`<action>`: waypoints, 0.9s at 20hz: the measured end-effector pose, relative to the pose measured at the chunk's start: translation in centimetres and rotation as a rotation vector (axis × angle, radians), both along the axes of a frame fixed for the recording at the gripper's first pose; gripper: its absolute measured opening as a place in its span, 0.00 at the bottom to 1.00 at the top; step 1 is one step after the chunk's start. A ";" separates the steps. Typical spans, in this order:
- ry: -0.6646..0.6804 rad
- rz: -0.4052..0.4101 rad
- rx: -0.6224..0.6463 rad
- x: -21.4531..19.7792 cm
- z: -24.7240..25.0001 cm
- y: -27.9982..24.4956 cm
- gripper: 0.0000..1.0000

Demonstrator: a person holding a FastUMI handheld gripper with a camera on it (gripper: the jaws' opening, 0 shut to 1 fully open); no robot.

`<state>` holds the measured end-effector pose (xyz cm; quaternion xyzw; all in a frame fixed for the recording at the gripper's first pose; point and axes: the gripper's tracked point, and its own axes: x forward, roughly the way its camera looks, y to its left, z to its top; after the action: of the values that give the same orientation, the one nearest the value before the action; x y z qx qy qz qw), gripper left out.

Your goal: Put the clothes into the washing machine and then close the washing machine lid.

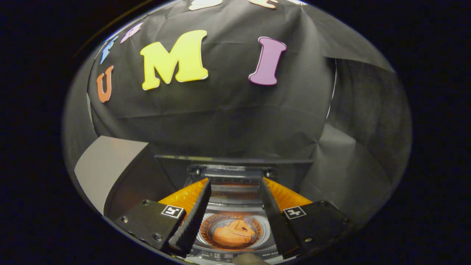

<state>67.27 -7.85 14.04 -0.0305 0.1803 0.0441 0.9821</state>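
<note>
An orange piece of clothing (pixel 233 234) lies crumpled at the bottom of the washing machine's round drum (pixel 257 221), seen from above between my fingers. My gripper (pixel 235 182) hovers over the drum's opening, open, with nothing between its fingers. The machine's dark top panel (pixel 235 173) with two screws runs just beyond the fingertips. The machine's lid is hidden from me.
A grey, slanted panel (pixel 106 165) stands to the left of the machine. Black cloth hangs close behind and to the right of the machine. A strip of printed markings (pixel 217 254) runs along the machine's near rim.
</note>
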 end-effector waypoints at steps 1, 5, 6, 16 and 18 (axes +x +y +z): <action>-0.009 -0.004 0.003 0.6 0.6 0.3 0.84; -0.027 -0.021 -0.014 2.8 2.3 0.9 0.84; -0.026 -0.020 -0.017 3.3 2.4 1.0 0.84; 0.023 -0.021 -0.027 8.1 2.0 2.5 0.85; 0.043 -0.023 -0.017 9.0 1.4 2.6 0.84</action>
<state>76.31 -5.29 15.41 -0.0358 0.2022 0.0318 0.9782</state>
